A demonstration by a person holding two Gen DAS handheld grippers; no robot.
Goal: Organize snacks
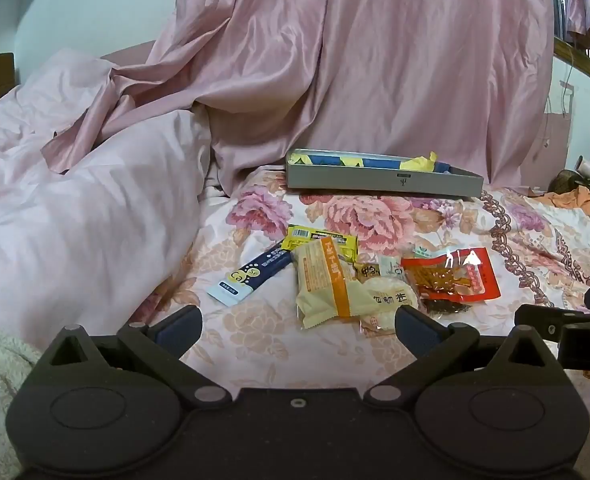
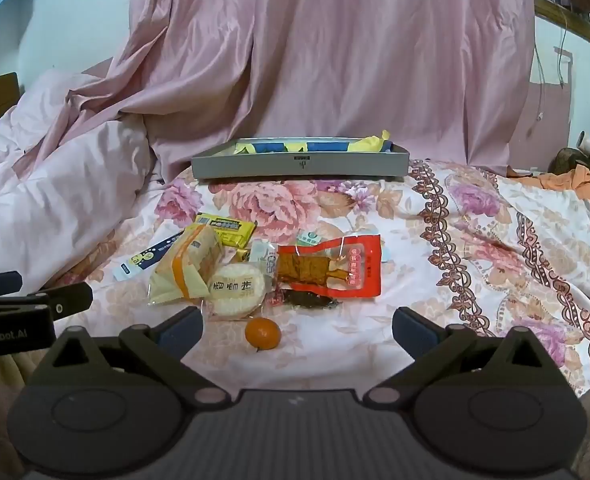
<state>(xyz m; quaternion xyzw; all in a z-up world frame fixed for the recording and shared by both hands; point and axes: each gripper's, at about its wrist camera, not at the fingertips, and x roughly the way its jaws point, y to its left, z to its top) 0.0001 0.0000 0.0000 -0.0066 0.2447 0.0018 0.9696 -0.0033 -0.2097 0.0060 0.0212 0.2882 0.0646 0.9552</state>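
- The left gripper [image 1: 297, 326] hovers low, jaws spread wide, holding nothing; ahead and leftmost lies the slim navy-and-white stick sachet [image 1: 251, 278], a flat thing best pinched by its edge.
- The pale yellow orange-banded pastry pack [image 2: 187, 270] overlaps the round white rice cracker [image 2: 237, 288]; I would lift it first.
- The right gripper [image 2: 297, 326] is released too, nearest the small orange fruit [image 2: 262, 333].
- The shallow grey rectangular tray [image 2: 299, 164] waits behind, well apart.

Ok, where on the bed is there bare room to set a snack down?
Free: the flowered sheet right of the red packet, and the strip between the snack pile and the grey tray. Crowded: around the round rice cracker and orange.
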